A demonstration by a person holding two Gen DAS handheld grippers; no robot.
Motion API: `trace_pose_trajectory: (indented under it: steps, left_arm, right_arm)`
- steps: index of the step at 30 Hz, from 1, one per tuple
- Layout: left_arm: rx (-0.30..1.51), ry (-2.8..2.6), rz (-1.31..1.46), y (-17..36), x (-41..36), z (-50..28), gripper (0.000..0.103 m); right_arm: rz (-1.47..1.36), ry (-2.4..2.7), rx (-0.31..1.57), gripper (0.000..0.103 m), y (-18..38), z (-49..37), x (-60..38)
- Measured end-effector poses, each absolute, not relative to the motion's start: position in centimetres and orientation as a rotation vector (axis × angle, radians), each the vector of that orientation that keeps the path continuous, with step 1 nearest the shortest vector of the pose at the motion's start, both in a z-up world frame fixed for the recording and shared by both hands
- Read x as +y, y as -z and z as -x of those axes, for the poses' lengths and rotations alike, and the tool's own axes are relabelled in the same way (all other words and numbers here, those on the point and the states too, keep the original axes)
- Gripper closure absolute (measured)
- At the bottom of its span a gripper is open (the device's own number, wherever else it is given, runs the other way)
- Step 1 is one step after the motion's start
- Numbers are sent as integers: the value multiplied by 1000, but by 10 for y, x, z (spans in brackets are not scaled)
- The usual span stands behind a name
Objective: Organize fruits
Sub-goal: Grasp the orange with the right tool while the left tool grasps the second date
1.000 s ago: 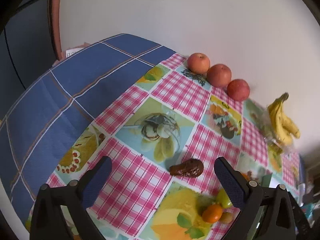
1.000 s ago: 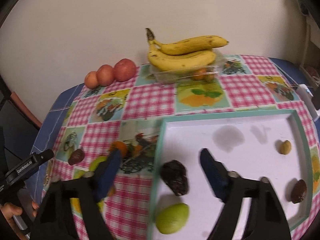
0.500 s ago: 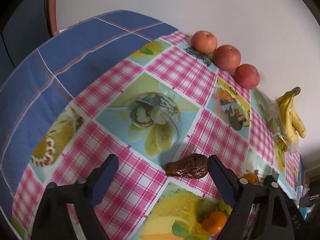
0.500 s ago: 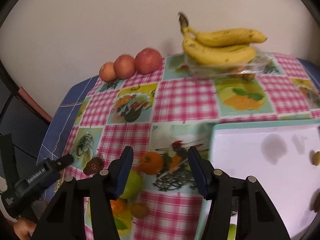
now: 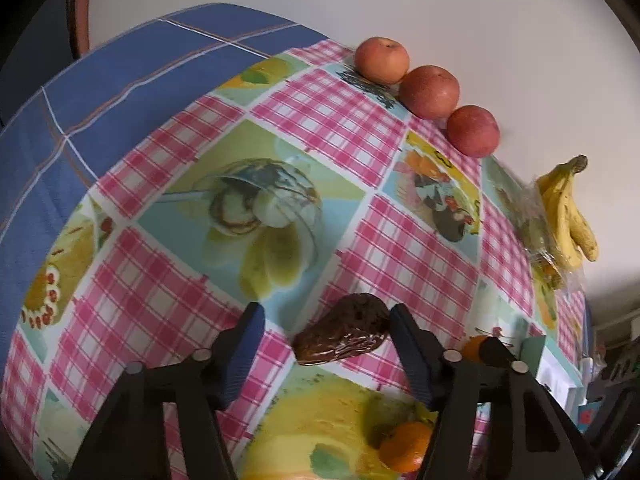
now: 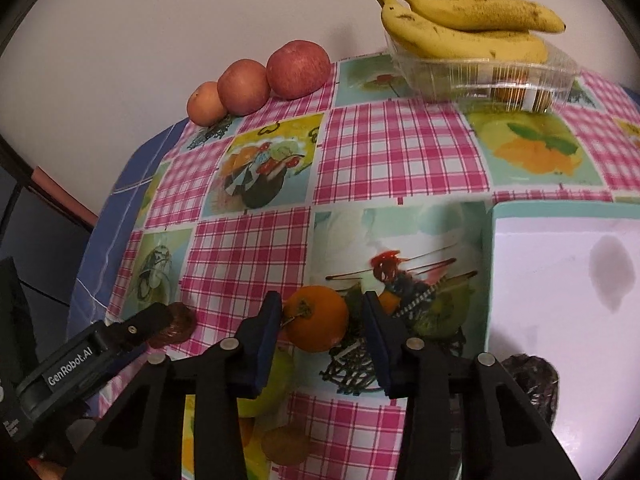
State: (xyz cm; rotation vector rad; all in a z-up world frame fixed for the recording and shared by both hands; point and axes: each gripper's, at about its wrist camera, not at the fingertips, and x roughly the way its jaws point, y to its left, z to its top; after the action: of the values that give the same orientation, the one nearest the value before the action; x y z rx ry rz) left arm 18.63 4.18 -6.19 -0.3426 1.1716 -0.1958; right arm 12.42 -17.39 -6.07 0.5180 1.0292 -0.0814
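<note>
My left gripper point(image 5: 326, 330) is open around a brown date point(image 5: 343, 336) on the tablecloth point(image 5: 360, 128). My right gripper point(image 6: 320, 316) is open around an orange point(image 6: 316, 318), beside the tray point(image 6: 560, 264).

A glossy, smooth oilcloth point(image 5: 328, 128) covers the worktop over a matt woven blue cloth point(image 5: 100, 92). The date point(image 5: 344, 330) looks wrinkled and shiny. At upper right of the right wrist view, the punnet point(image 6: 484, 74) is clear, thin plastic. The tongs' pads point(image 5: 244, 346) seem ribbed and rubbery.
</note>
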Motion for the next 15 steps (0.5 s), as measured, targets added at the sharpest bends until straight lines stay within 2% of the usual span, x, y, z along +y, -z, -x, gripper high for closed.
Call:
trace_pose_trajectory:
  steps: [4,15]
  left_arm:
    - [1183,238,364,63,37,-186,52]
    - [1174,196,367,55,45,-183,54]
  right_arm:
    - [-522,72,1024,67,60,-125,-173]
    - [-568,84,1015,68,60,-122,-178]
